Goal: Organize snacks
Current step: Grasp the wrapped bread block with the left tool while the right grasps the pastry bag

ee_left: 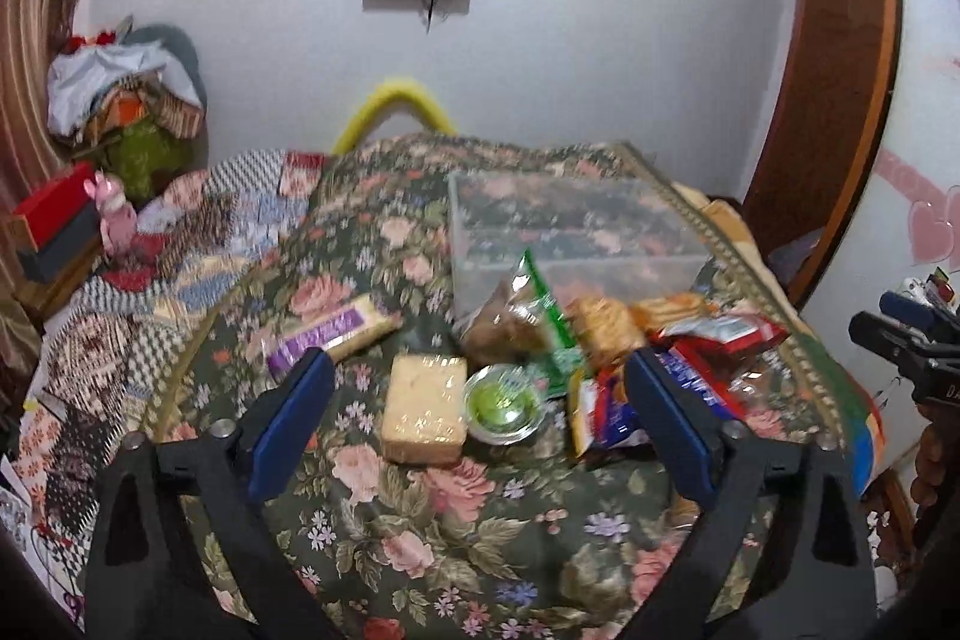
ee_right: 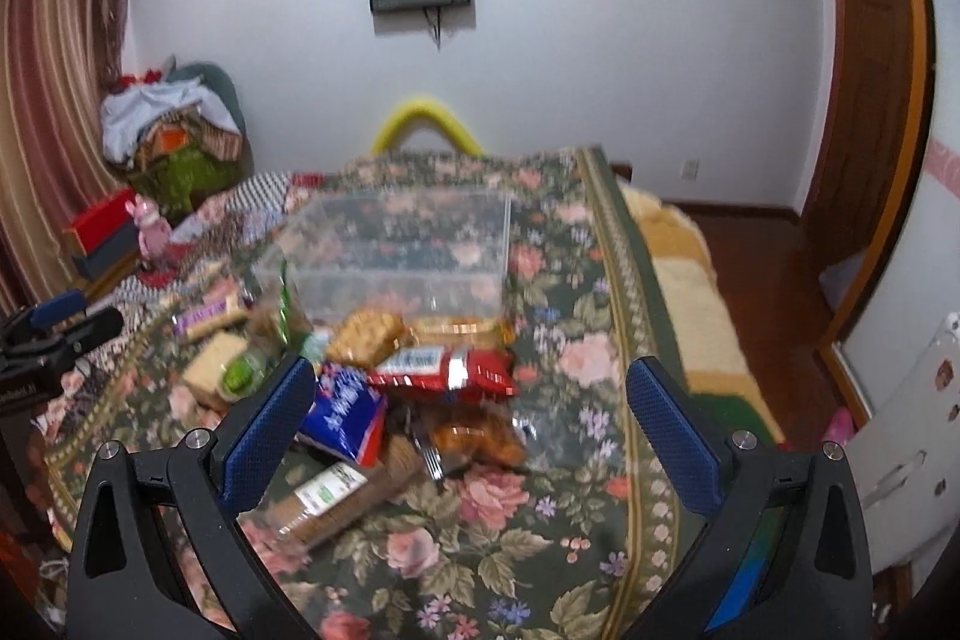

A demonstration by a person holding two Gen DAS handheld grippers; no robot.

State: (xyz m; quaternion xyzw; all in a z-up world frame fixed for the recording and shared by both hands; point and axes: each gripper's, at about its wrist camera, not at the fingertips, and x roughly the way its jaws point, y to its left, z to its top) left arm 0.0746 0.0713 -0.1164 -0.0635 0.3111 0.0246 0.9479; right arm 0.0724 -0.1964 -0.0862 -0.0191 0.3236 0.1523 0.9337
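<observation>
left wrist view: the left gripper (ee_left: 480, 424) hangs over a floral cloth (ee_left: 420, 550), its blue-padded jaws spread wide with nothing gripped. framed between them, lying on the cloth, are a wrapped pale cracker block (ee_left: 426, 409) and, touching it at its 3 o'clock, a small clear cup with green contents (ee_left: 507, 403). at 10 o'clock from the block lies a long pale pack with a purple label (ee_left: 333, 331). at 1 o'clock from the cup a green-edged bag of brown snacks (ee_left: 522, 322) leans against a clear plastic box (ee_left: 576, 232), which looks empty. right of the bag sit a pack of round crackers (ee_left: 606, 325), a red packet (ee_left: 720, 331) and a blue-and-red packet (ee_left: 612, 409), the last just behind the right finger. the right gripper (ee_left: 906, 328) shows at the 3 o'clock edge; its opening cannot be told here.

right wrist view: the right gripper (ee_right: 471, 421) also stands wide apart and holds nothing. between its fingers lie the red packet (ee_right: 447, 370), the blue-and-red packet (ee_right: 348, 415), a clear bag of brown pastry (ee_right: 480, 439) and, at 7 o'clock, a brown biscuit pack with a white label (ee_right: 336, 499). the clear plastic box (ee_right: 390, 250) sits at 12 o'clock behind the heap. the left gripper (ee_right: 66, 325) enters at 9 o'clock.
</observation>
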